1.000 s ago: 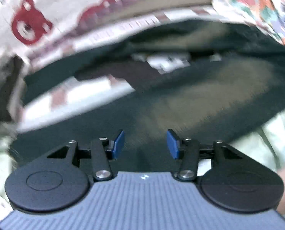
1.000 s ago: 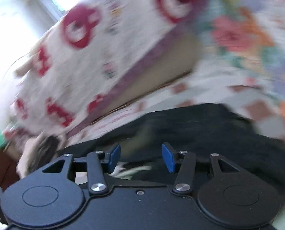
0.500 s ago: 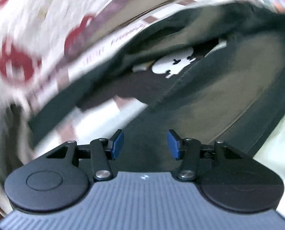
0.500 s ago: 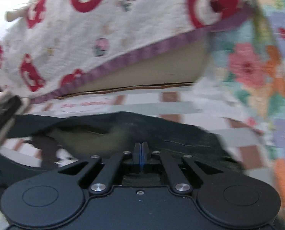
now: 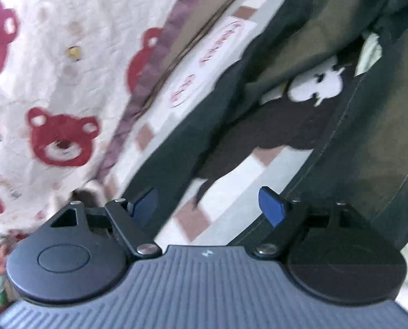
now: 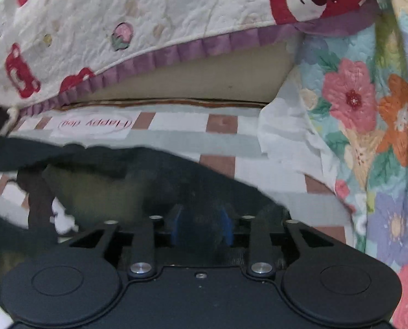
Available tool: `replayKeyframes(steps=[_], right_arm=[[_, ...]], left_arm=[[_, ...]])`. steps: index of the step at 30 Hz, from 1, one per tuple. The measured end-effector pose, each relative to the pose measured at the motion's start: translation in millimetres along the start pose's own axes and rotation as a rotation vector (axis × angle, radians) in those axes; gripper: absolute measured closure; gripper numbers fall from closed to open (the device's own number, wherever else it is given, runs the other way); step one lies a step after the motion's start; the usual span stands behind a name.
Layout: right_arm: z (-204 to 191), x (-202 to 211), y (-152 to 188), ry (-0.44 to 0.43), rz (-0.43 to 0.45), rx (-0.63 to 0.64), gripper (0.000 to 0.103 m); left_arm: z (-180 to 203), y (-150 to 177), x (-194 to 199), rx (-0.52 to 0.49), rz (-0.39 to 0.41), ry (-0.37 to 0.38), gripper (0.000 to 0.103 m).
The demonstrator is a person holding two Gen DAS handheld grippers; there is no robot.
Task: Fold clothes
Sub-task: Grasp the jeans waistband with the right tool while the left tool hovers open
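A dark green garment (image 5: 368,142) lies partly lifted over a checked sheet (image 5: 231,192); a brown garment with a white print (image 5: 316,87) shows under it. My left gripper (image 5: 208,205) is open and empty, low over the sheet beside the garment's hem. In the right wrist view the dark garment (image 6: 149,181) drapes over my right gripper (image 6: 201,227), whose blue pads stand a little apart with the thin dark fabric between and over them.
A white quilt with red bears (image 6: 149,27) covers a cushion (image 6: 204,82) at the back. A floral quilt (image 6: 368,137) lies at the right. The checked sheet (image 6: 176,134) runs under the clothes.
The right gripper, fully shut half a second ago, now has its pads slightly apart under draped fabric. The left gripper swung left and its jaws opened wider.
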State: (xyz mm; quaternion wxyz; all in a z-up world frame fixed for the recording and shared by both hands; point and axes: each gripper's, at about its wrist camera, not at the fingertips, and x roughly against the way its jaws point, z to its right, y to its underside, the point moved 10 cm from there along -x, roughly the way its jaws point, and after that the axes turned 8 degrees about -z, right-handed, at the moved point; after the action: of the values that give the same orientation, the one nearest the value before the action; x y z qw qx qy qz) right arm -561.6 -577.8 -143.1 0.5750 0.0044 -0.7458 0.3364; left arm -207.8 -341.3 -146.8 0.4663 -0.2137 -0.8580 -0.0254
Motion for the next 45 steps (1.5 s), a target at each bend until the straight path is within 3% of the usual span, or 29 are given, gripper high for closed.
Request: replayKeyframes(steps=[3,5,8,13,15,20,22,24,25,28,31,34,35,37,38,45], right_arm=[[13.9,-18.0,-10.3,-0.03,-0.037,-0.047,0.056],[34.6,-41.3,-8.6,0.0,-0.086,-0.107,0.056],[65.3,-73.0,4.3,0.028,-0.164,-0.243,0.056],[92.9,-85.5,30.8,0.038,-0.185,-0.36,0.056],[100.2,-78.9,44.8,0.0,-0.179,-0.406,0.056],[122.4,-72.7,76.3,-0.136,-0.093,-0.623,0.052],[130.9,-75.3,85.5,-0.167,-0.057,-0.705,0.047],[133.1,-83.2,90.6,-0.205,-0.067,-0.726,0.047],[134.1,-87.1,93.2,-0.224,-0.072,-0.736,0.047],[126.7,-101.4,91.9,-0.347,-0.095,-0.712,0.044],[119.4,-111.2,82.7,-0.353,-0.09,-0.652,0.043],[110.7,-122.1,72.1,-0.331,-0.091,-0.597,0.039],[107.0,-125.5,68.2,-0.308,-0.089,-0.567,0.041],[94.8,-125.0,58.5,-0.242,-0.048,-0.463,0.079],[87.0,-122.2,54.4,-0.226,-0.03,-0.431,0.085],[78.4,-58.9,39.2,-0.171,0.27,-0.469,0.086]], left_arm=[[7.1,-10.5,-15.9,0.008,0.144,-0.019,0.023],[11.0,-8.2,-43.1,0.03,0.176,-0.072,0.021],[32.0,5.7,-101.2,-0.043,0.051,-0.069,0.022],[28.5,-22.0,-109.1,-0.097,0.256,-0.102,0.023],[19.9,-41.0,-109.2,-0.097,0.313,-0.113,0.023],[-13.6,-94.2,-112.4,0.105,0.401,-0.006,0.023],[-17.0,-115.5,-120.0,0.166,0.413,0.055,0.023],[-8.2,-130.9,-126.0,0.166,0.406,0.109,0.025],[-0.8,-136.8,-131.7,0.146,0.391,0.119,0.033],[11.9,-147.1,-149.4,0.163,0.35,0.084,0.04],[17.4,-148.6,-169.0,0.238,0.29,0.149,0.04],[14.9,-145.5,-175.4,0.274,0.282,0.155,0.034],[14.8,-144.0,-177.0,0.269,0.282,0.15,0.033],[17.4,-140.6,-181.5,0.243,0.274,0.149,0.03],[19.6,-138.6,-184.1,0.227,0.268,0.151,0.03],[21.8,-127.0,-187.7,0.252,0.28,0.147,0.022]])
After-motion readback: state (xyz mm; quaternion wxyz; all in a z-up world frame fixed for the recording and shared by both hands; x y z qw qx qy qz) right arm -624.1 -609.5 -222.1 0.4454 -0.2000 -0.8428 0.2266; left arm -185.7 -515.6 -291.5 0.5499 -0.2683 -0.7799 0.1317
